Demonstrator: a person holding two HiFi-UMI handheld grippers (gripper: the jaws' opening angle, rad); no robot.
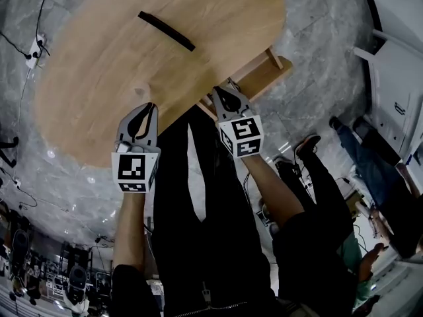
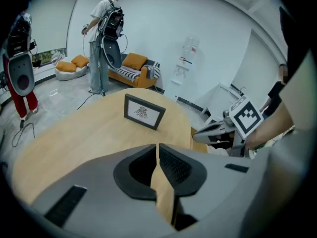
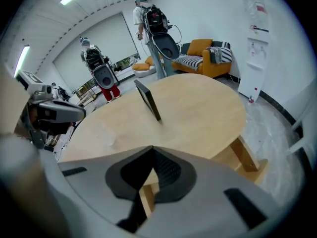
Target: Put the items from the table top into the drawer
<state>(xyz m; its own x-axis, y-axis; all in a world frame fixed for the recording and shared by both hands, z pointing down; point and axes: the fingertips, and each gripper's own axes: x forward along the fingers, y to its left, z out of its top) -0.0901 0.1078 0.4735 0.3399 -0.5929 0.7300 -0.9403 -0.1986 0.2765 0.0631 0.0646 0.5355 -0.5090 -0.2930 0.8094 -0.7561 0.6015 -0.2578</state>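
Observation:
A black picture frame (image 1: 166,30) stands upright on the round wooden table (image 1: 99,84); it also shows in the left gripper view (image 2: 144,111) and, edge-on, in the right gripper view (image 3: 147,100). My left gripper (image 1: 149,107) hovers over the table's near edge, its jaws (image 2: 157,148) shut with nothing between them. My right gripper (image 1: 222,92) is above the near right rim, beside a wooden drawer-like box (image 1: 264,72) that sticks out from under the top. Its jaws (image 3: 151,150) are shut and hold nothing. Each gripper sees the other: the right gripper (image 2: 214,131), the left gripper (image 3: 54,112).
Grey marbled floor surrounds the table, with cables and a power strip (image 1: 34,47) at the far left. Another person's legs (image 1: 317,170) are at the right. Far off, people with backpack rigs (image 2: 106,38) and an orange sofa (image 3: 205,53) stand by the wall.

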